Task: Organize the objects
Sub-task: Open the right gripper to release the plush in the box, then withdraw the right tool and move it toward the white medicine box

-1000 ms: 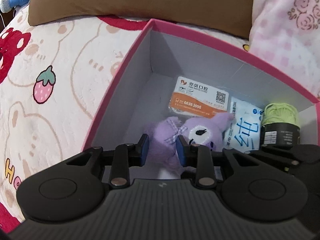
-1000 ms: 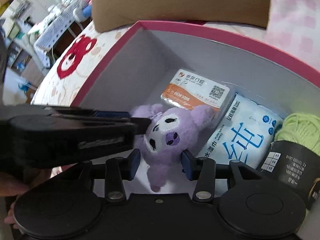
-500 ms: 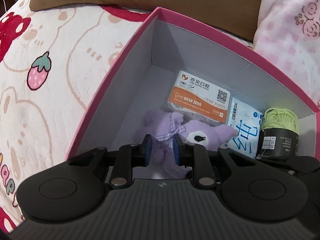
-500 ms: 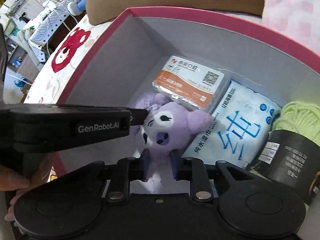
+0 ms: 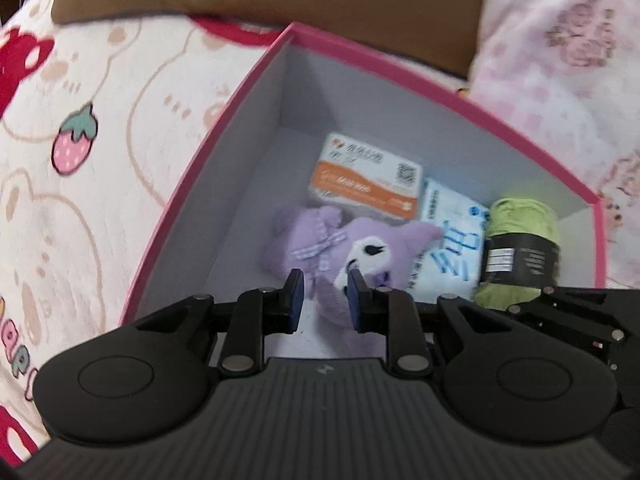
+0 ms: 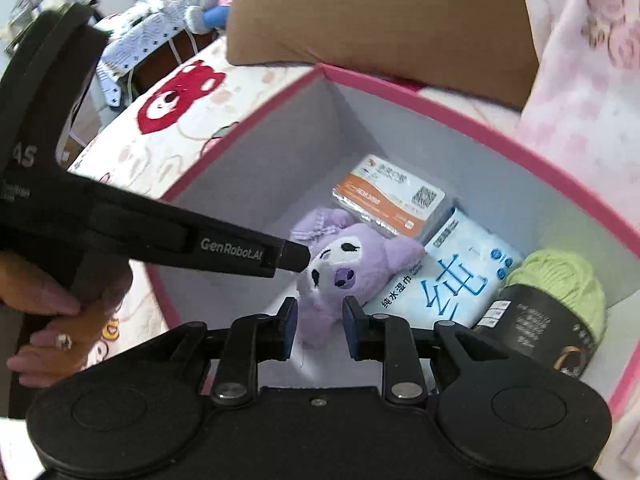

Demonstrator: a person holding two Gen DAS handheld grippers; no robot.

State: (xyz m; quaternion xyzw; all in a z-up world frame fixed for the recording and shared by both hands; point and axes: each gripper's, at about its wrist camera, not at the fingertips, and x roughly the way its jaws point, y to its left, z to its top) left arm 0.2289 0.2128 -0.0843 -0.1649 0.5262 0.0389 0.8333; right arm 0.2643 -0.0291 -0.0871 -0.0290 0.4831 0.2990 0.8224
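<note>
Left view: our left tongs (image 5: pixel 323 296) apart above purple plush (image 5: pixel 340 240).
Right view only: our hand (image 6: pixel 56 320); right tongs (image 6: pixel 317 328) apart.

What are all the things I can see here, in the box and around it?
Box: one, pink rim, grey inside, on the bedspread.
Plush toy: one, purple, lying on the box floor.
Card pack: one, orange and white, behind the toy.
Wet wipes pack: one, pale blue, right of the toy.
Yarn ball: one, green with a black label, box's right end.
Bedspread: one, cream with red and strawberry prints.
Pillow: one, brown, behind the box.
Blanket: one, pink, right of the box.
Left gripper: black, open, above the toy.
Right gripper: black, open, above the toy.
</note>
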